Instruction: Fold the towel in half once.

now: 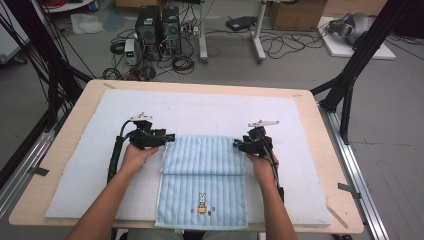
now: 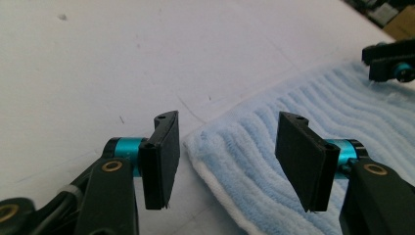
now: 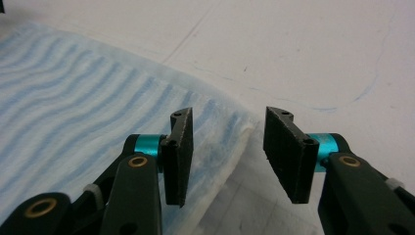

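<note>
**Blue towel folded, both grippers open at its far corners**

Blue ribbed towel (image 1: 202, 180) lies in the lower middle of the high view, on a white pad (image 1: 210, 110) that covers the wooden table (image 1: 320, 150). Its far part is folded back over itself, so a doubled band sits across the centre of the frame and a single layer runs down to the near table edge, where a small rabbit print shows.

Left gripper (image 1: 170, 136) sits at the band's upper left corner, held in the left hand (image 1: 136, 156). In the left gripper view (image 2: 227, 161) its jaws stand well apart with nothing pinched — the towel's corner lies on the pad beneath the gap, under the right-hand jaw, and the other gripper's tip shows at the upper right.

Right gripper (image 1: 236, 144) sits at the band's upper right corner, in the right hand (image 1: 262, 162). In the right gripper view (image 3: 227, 152) its jaws are likewise parted and hold nothing — the towel edge lies below the left jaw, bare pad below the right.
</note>
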`<action>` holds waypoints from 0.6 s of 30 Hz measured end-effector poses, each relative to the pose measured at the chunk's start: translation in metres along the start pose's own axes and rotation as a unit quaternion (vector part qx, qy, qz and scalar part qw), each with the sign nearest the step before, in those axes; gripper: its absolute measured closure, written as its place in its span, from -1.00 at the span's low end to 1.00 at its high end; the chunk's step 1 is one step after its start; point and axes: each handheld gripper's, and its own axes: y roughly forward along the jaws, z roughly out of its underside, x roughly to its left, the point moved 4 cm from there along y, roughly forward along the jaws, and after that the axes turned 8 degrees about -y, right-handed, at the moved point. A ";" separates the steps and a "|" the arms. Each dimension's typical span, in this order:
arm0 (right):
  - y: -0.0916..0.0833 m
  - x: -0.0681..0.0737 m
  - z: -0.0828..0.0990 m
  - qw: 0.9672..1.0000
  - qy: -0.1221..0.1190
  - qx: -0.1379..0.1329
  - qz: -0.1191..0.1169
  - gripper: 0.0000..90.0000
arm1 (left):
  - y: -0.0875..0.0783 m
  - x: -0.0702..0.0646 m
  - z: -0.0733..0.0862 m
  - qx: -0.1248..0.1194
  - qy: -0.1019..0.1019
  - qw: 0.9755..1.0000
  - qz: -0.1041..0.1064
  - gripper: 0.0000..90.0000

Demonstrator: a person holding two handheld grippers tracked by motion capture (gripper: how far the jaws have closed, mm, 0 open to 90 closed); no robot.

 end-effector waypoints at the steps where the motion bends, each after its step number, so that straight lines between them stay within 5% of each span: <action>1: 0.003 -0.001 0.000 1.000 0.000 0.006 0.003 0.21 | 0.002 0.000 0.000 0.007 0.001 1.000 -0.004 0.02; 12: 0.011 0.002 -0.004 0.999 -0.029 0.029 0.028 0.42 | 0.009 -0.002 0.006 0.030 0.040 0.998 -0.042 0.51; 14: 0.011 0.003 -0.004 0.999 -0.031 0.031 0.030 0.44 | 0.007 -0.002 0.007 0.036 0.061 0.996 -0.054 0.62; 18: 0.011 0.003 -0.004 0.998 -0.037 0.029 0.028 0.66 | 0.008 -0.004 0.008 0.037 0.065 0.996 -0.046 0.92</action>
